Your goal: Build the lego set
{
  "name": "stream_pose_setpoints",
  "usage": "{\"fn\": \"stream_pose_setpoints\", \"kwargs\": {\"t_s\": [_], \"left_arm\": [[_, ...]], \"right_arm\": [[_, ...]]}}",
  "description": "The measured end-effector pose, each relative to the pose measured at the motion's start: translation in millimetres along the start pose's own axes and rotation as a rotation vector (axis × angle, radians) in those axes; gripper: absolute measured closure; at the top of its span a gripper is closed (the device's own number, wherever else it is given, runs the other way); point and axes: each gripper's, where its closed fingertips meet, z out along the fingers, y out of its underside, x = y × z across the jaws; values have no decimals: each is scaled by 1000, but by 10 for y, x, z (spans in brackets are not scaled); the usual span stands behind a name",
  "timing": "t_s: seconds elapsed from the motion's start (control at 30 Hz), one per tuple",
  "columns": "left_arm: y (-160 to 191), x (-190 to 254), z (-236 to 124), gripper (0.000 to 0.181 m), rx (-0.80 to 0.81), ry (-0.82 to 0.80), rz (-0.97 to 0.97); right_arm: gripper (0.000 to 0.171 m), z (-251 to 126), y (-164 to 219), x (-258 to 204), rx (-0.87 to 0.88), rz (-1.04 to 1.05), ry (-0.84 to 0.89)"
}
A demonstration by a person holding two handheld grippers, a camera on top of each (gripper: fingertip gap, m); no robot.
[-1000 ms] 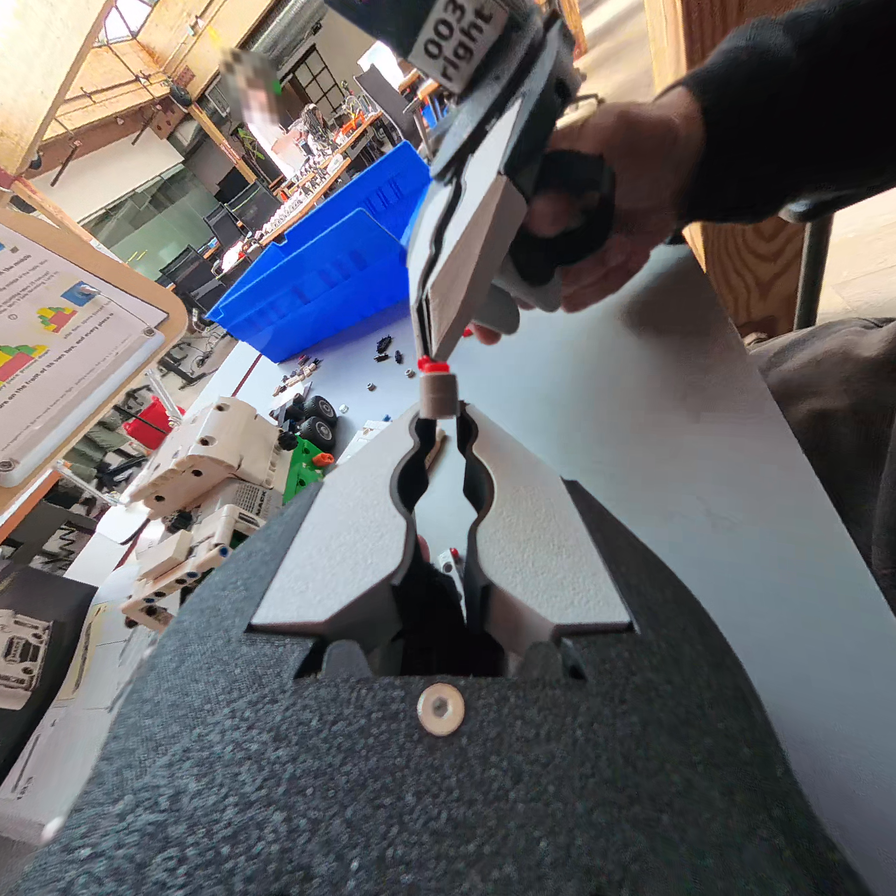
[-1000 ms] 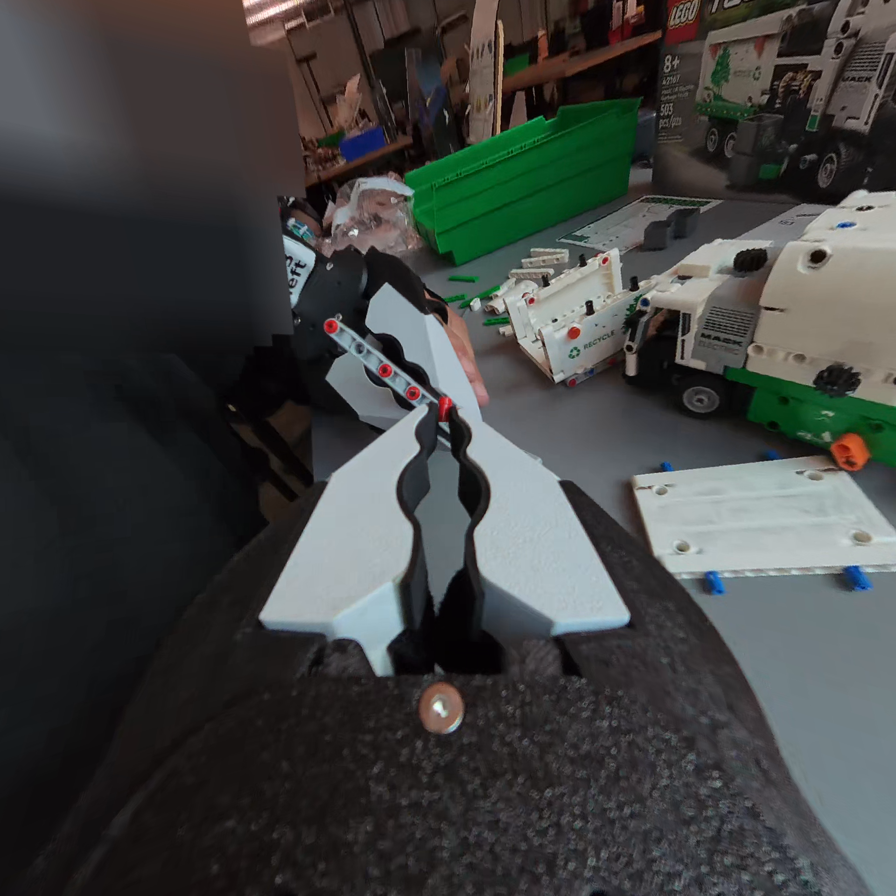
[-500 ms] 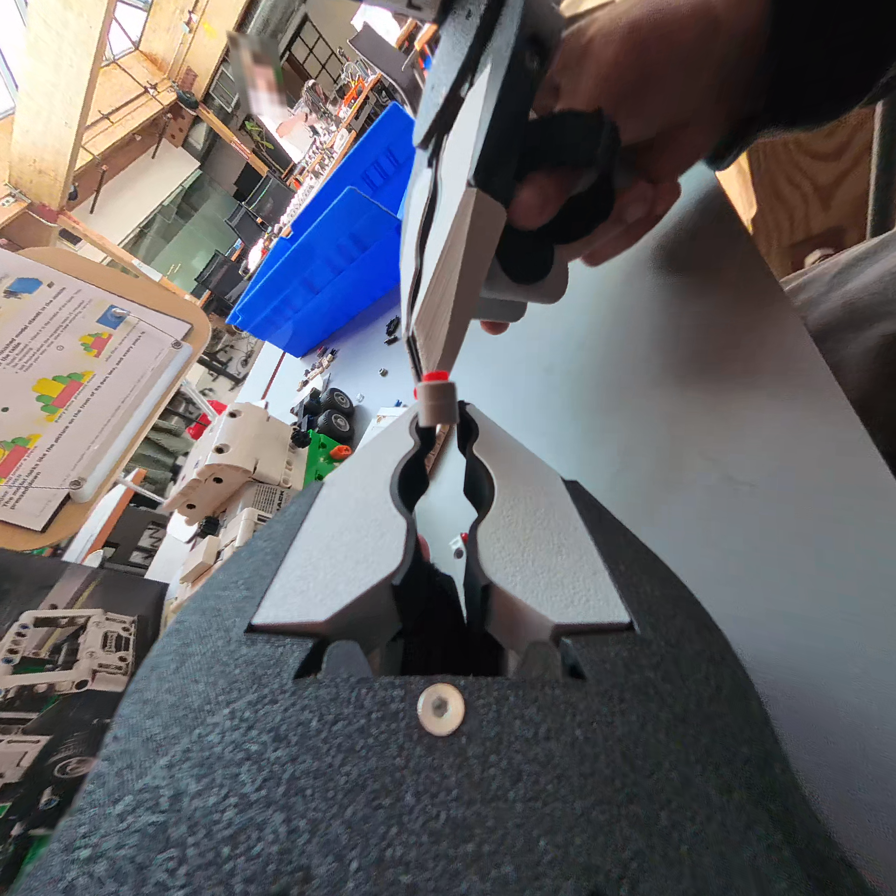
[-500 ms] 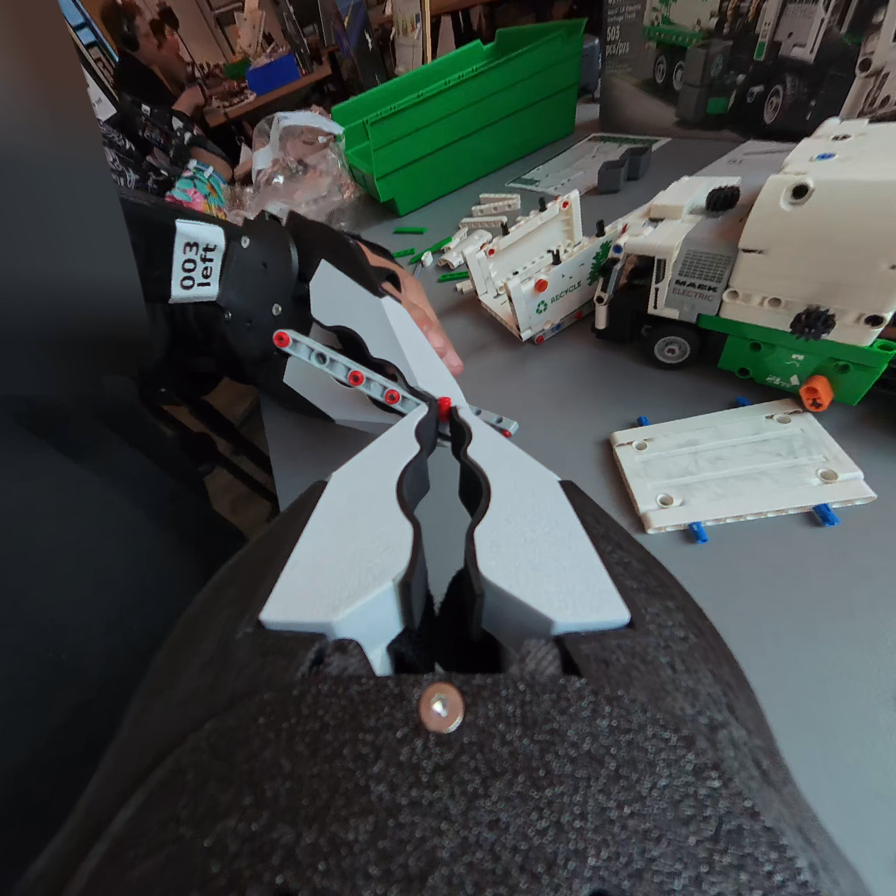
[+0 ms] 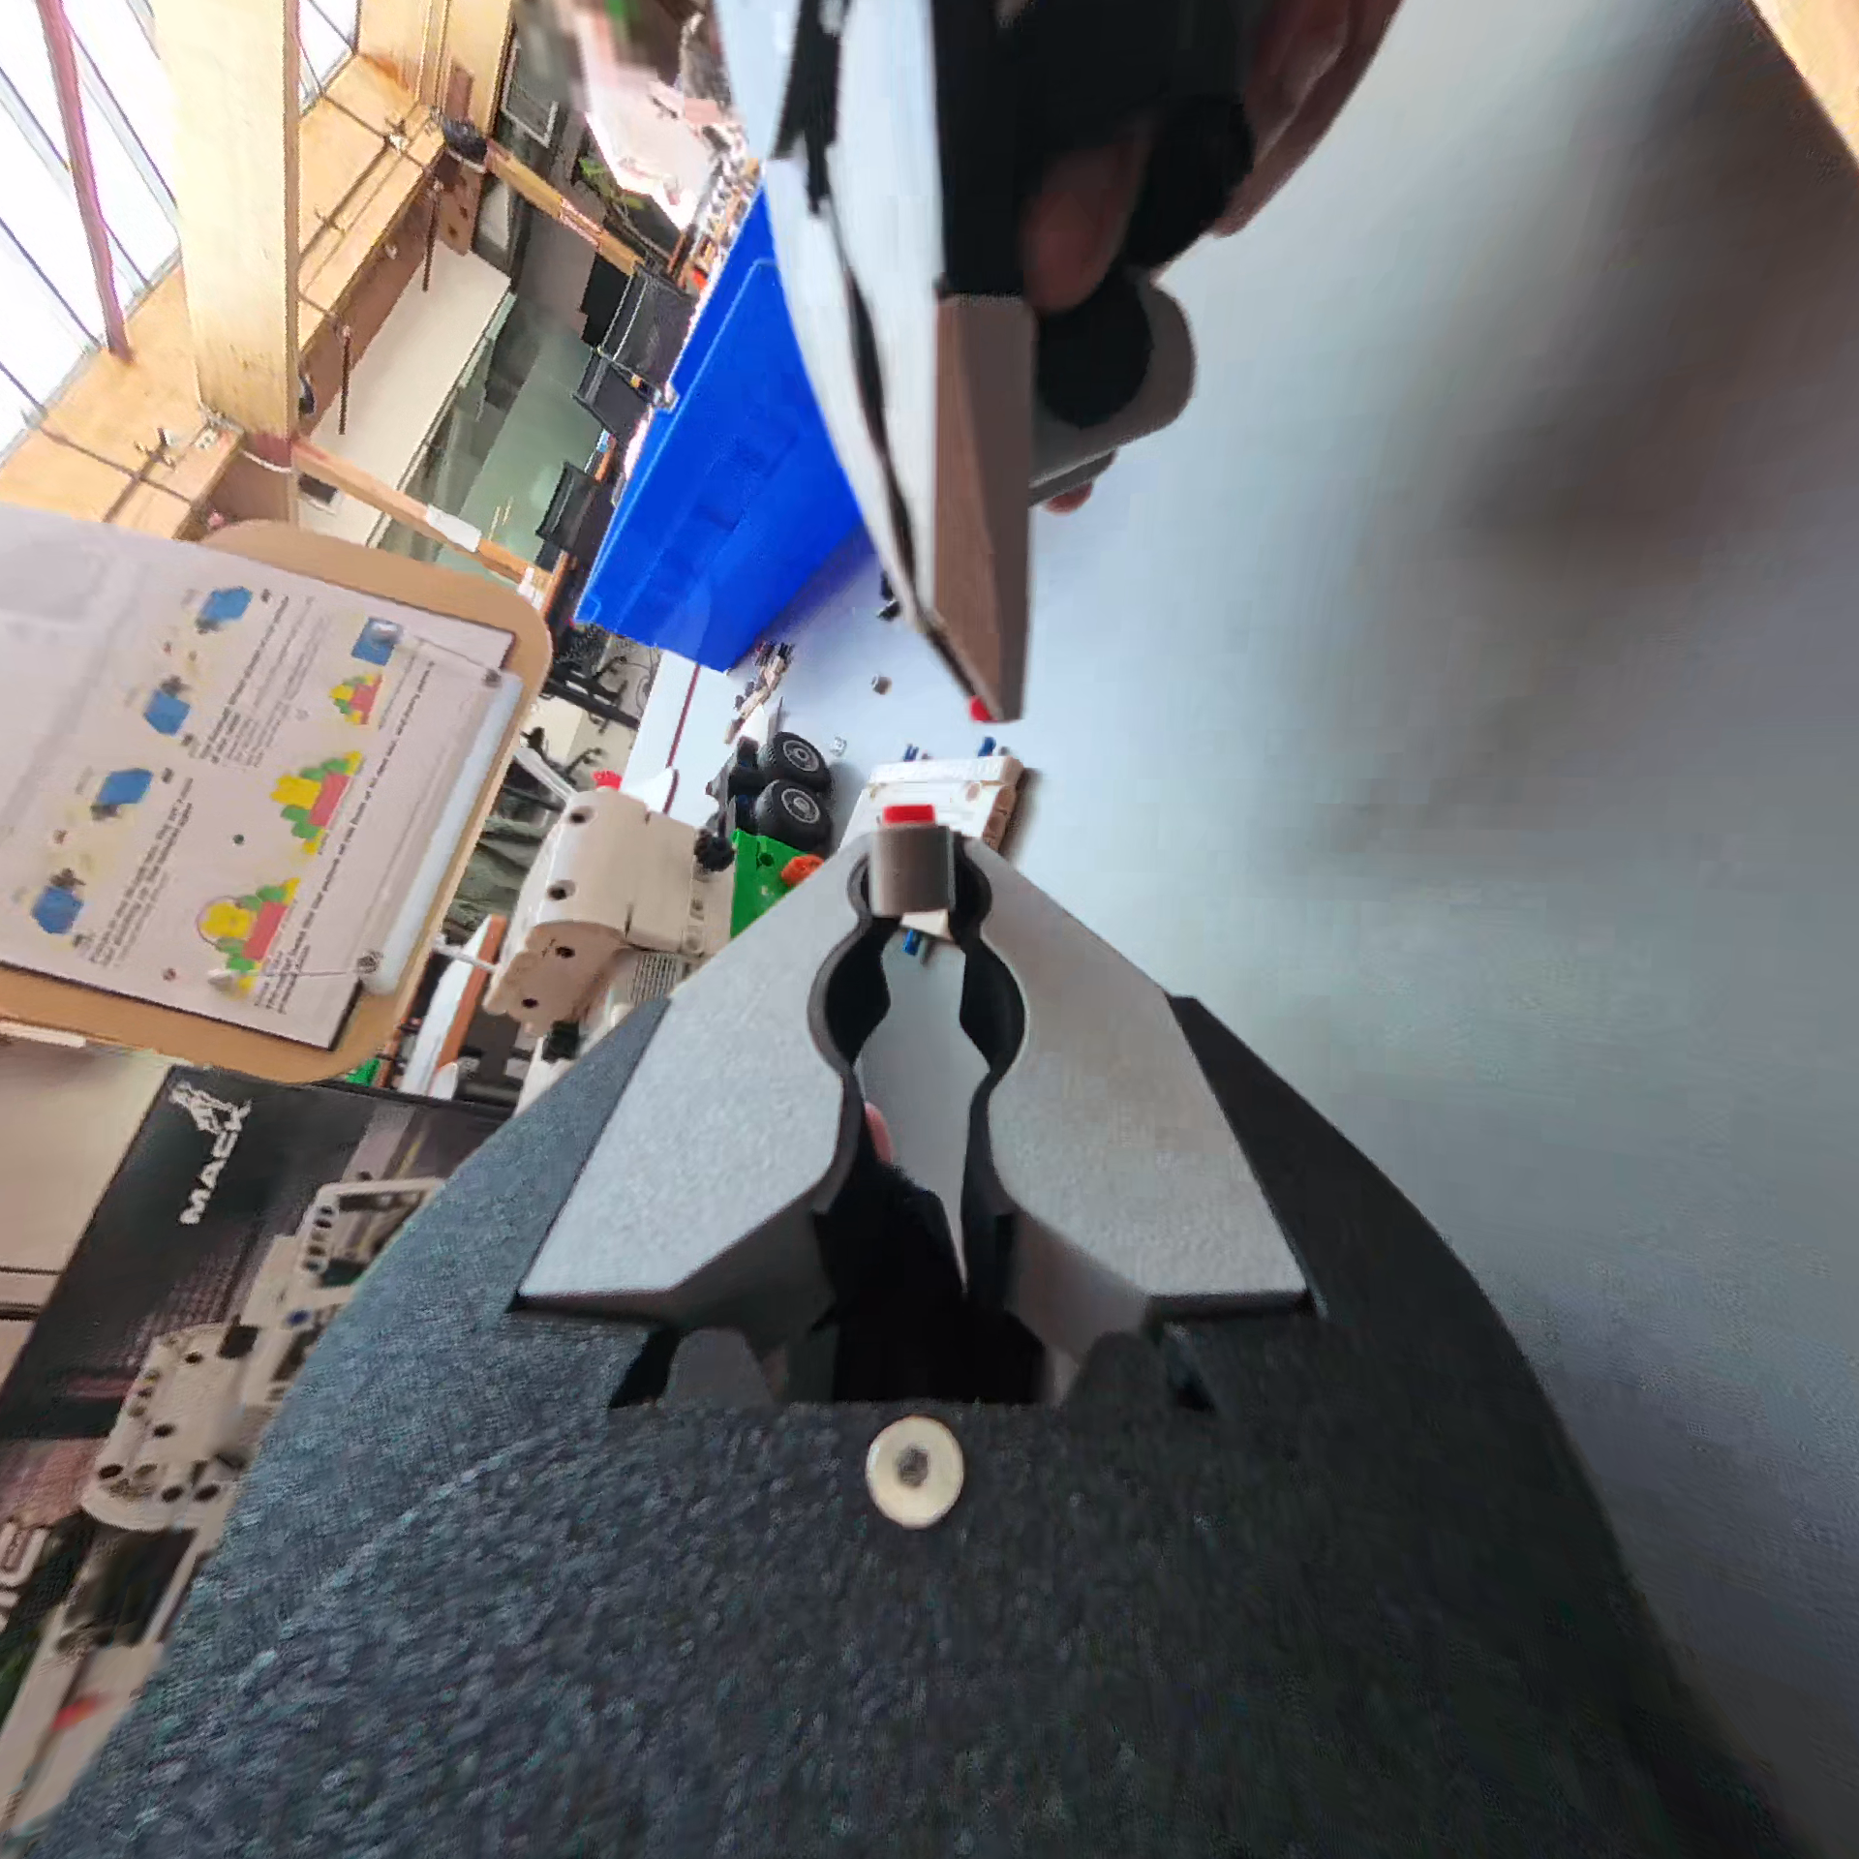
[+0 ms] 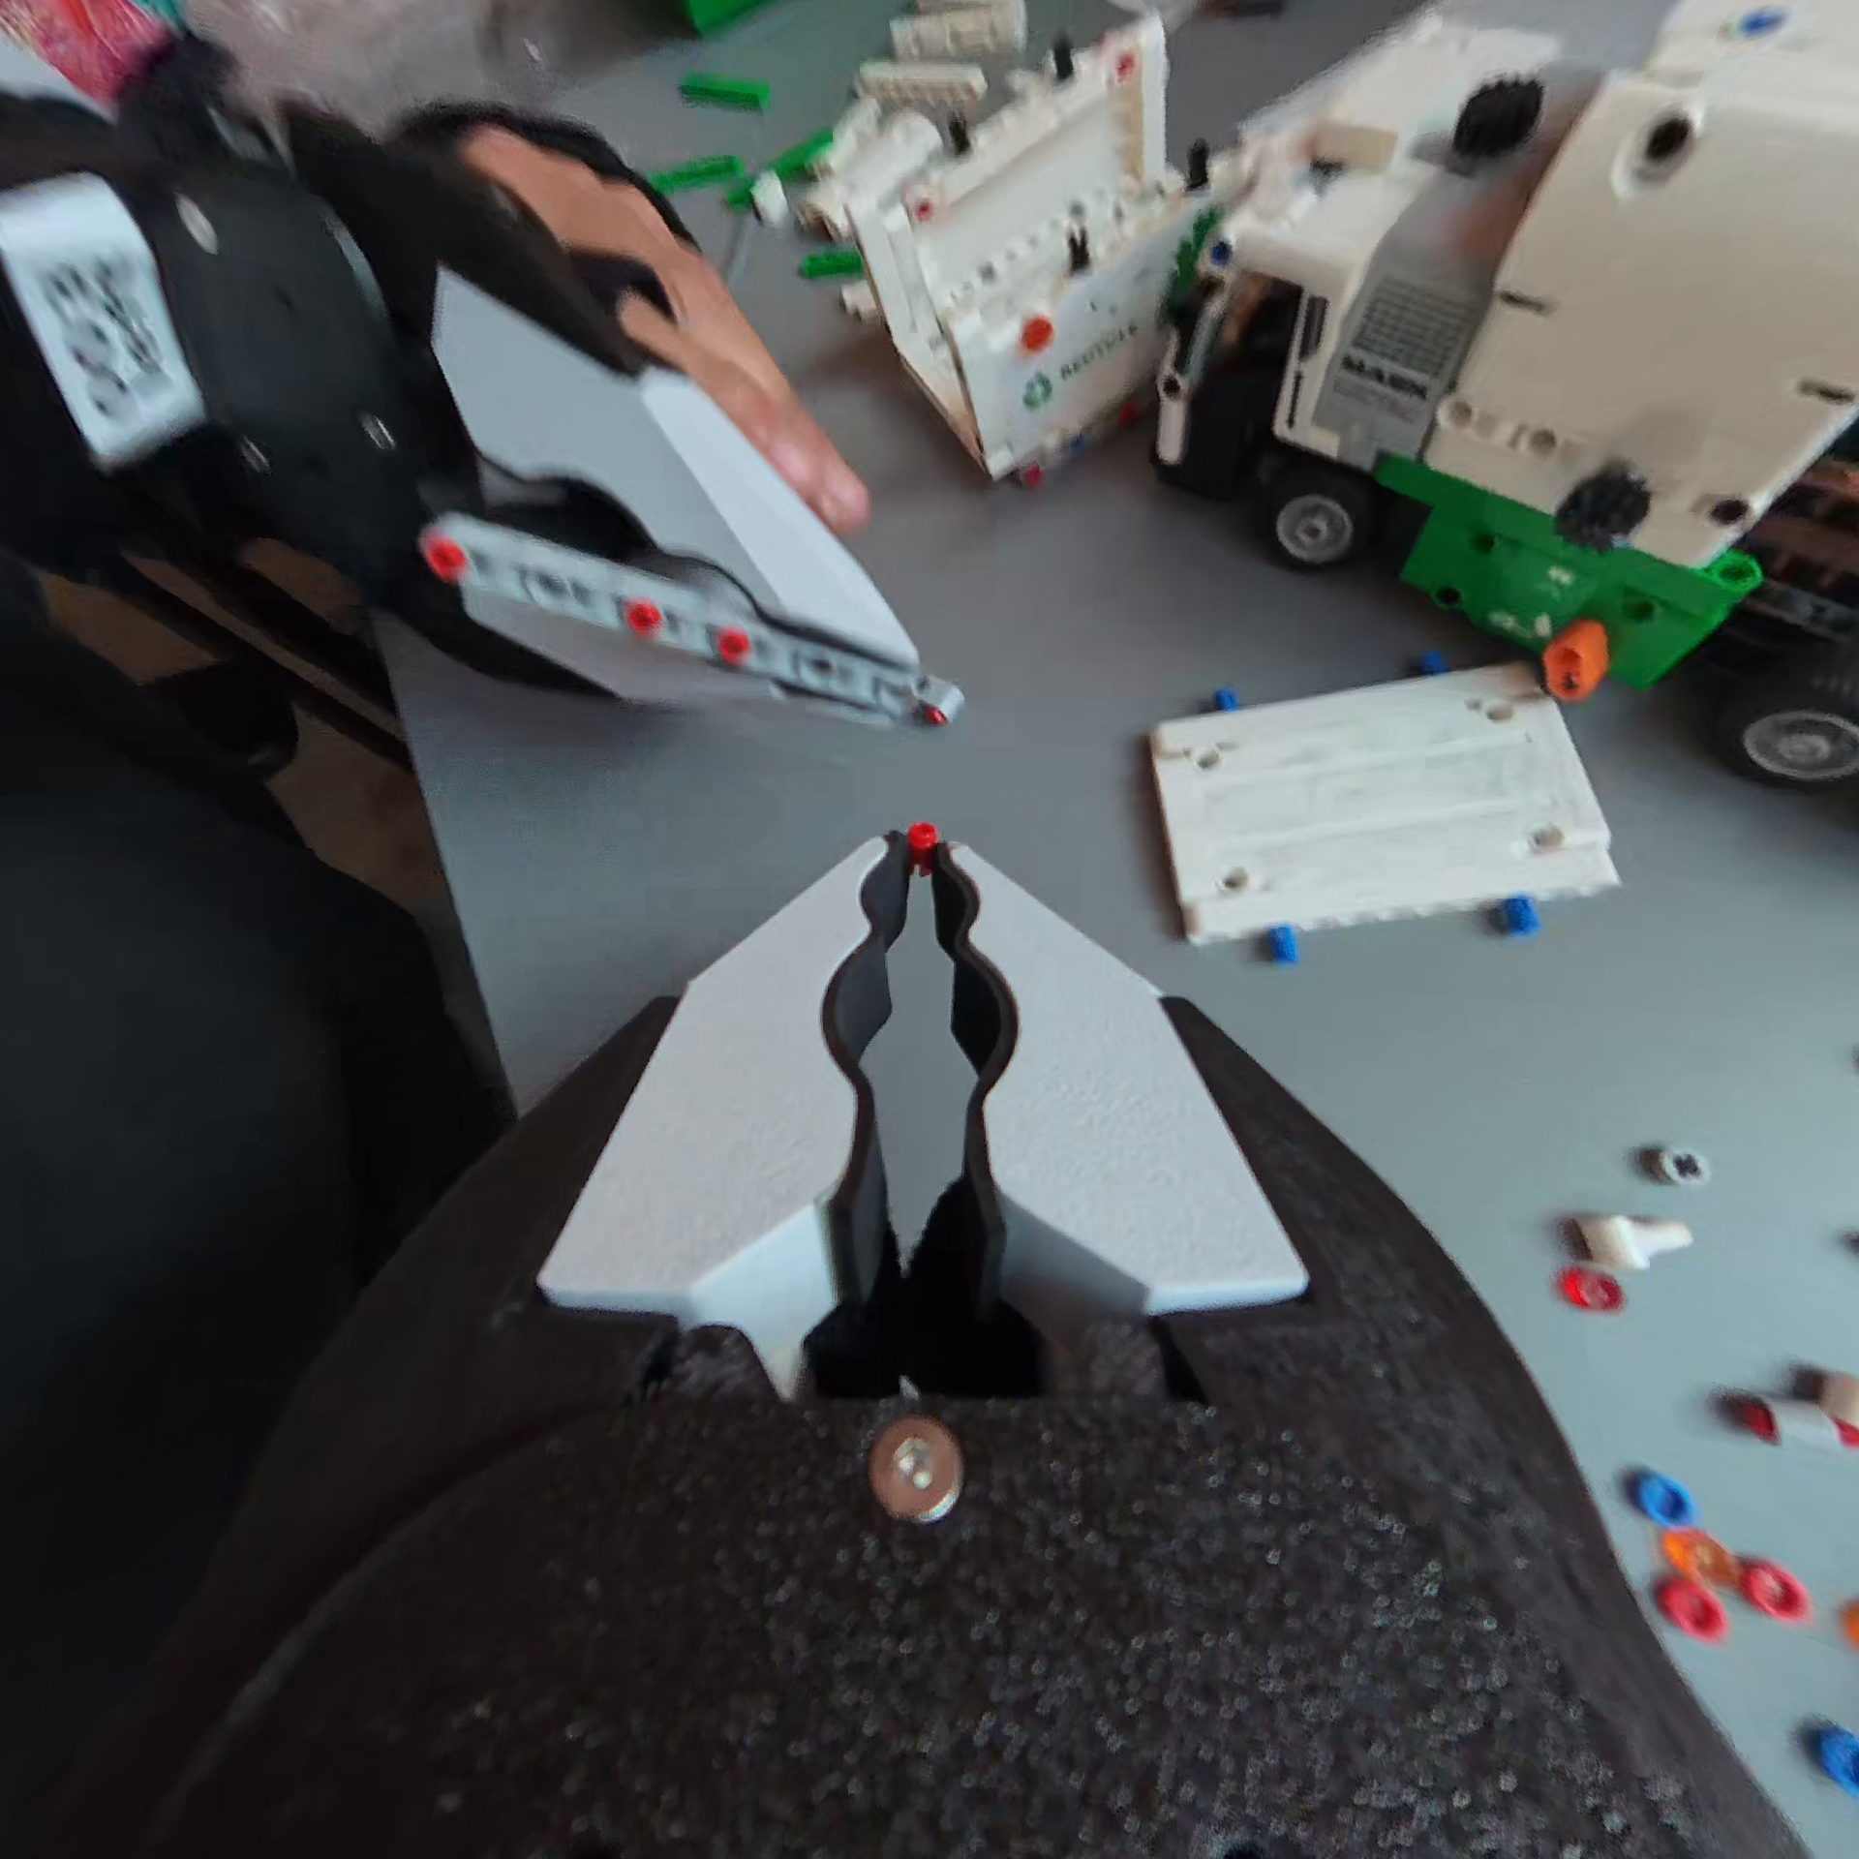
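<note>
The grey table (image 6: 1056,644) carries everything, and the biggest thing on it is the white and green truck (image 6: 1569,332), which stands along the far right edge with cab, wheels and body already together; judged from that, most of the lego set is built. Just beside it toward the far edge leans a white side panel (image 6: 1016,272) with a recycling mark, a finished sub-assembly not yet mounted. Nearer the middle a flat white plate (image 6: 1378,795) lies loose, blue pins jutting from its edges, so it seems ready to be fitted. Green and white loose pieces (image 6: 744,171) are scattered at the far edge, and small red, blue and orange rings (image 6: 1710,1599) lie by the near right edge.

The left gripper (image 6: 905,694), held over the table's left edge, is clamped on a long grey beam (image 6: 684,629) that already carries several red pins; one end hole sticks out past the fingertips. In its own view the beam's end (image 5: 910,870) shows between the closed tips. The right gripper (image 6: 917,855) pinches a small red pin (image 6: 919,837) at its very tips, apart from the beam and pointing toward it.

The step in hand appears to be pressing this pin into the beam. What remains, as far as I can tell, is that pin, then mounting the beam, plate and panel on the truck.
</note>
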Motion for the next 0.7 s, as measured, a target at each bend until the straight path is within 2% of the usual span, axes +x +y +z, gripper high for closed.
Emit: {"fn": "stream_pose_setpoints", "kwargs": {"t_s": [0.07, 0.17, 0.4, 0.7], "left_arm": [[56, -57, 8, 175, 0, 8, -72], [63, -62, 14, 175, 12, 28, -135], [12, -1, 7, 176, 10, 6, -26], [35, 17, 10, 175, 6, 16, -24]], "right_arm": [[168, -31, 320, 154, -134, -88, 52], [168, -50, 537, 198, -167, -148, 58], [168, -65, 566, 197, -125, -221, 54], [167, -124, 600, 234, -78, -269, 80]]}}
